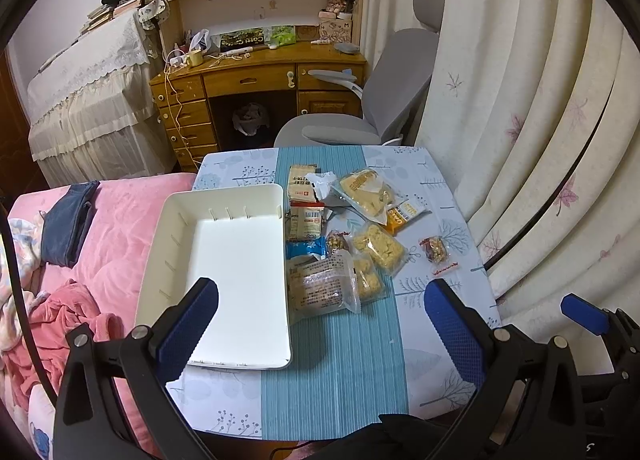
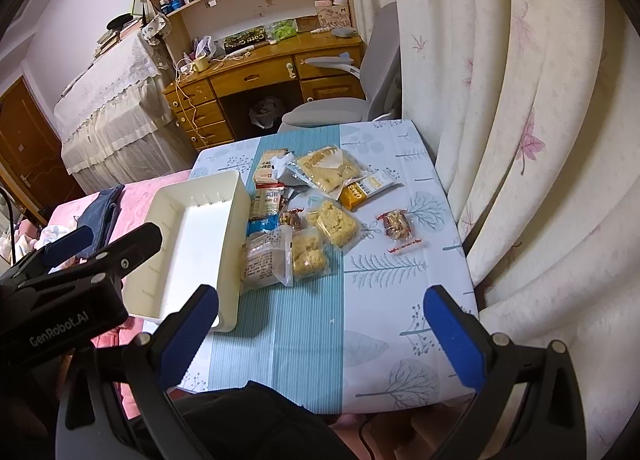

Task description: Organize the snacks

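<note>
The snack packets [image 1: 340, 236] lie heaped at mid-frame on the bench [image 1: 336, 372], just right of the white bin [image 1: 224, 195], which holds nothing yet. Sorting looks unstarted; the next move calls for pinching a near packet and carrying it left into the bin. Left tongs [image 1: 320, 316] and right tongs [image 2: 320, 320] both hang spread, holding nothing.

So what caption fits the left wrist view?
Open left gripper above an empty white plastic tray beside scattered wrapped snacks.
</note>
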{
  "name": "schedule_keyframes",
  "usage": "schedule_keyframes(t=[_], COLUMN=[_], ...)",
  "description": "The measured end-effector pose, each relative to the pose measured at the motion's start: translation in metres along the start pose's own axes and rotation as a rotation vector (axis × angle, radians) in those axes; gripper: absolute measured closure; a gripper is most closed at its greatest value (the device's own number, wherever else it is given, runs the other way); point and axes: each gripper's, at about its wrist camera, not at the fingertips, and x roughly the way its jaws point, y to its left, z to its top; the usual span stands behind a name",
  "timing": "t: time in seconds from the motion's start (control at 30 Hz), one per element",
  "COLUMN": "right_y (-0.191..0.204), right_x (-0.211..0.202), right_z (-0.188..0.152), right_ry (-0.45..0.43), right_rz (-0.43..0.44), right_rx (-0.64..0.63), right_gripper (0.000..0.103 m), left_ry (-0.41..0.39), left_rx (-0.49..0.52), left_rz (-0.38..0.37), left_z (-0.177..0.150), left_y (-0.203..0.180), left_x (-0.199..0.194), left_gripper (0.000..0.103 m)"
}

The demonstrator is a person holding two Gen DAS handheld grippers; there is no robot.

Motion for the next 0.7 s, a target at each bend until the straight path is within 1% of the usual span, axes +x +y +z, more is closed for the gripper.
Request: schedule_keyframes(t=[0.37,0.53,0.7], right_y=[0.0,0.007,0.011], right_x=[0.0,0.001,0.004], right_z=[0.0,-0.002,-0.006], right_ry=[0.001,-0.008,-0.022], right_rz=[0.0,-0.017,-0.036], right_rx=[-0.001,0.016,0.038], right_gripper=[0.0,0.0,0.0], left_ry=[0.001,0.002,0.018], left_rx=[0.001,0.002,0.006], left_rz=[-0.003,-0.006,-0.038], left_z=[0.0,-0.001,-0.001], left_y=[0.002,0.003,0.017], left_x=[-0.001,-0.001,0.002], left_gripper=[0.001,0.001,0.001])
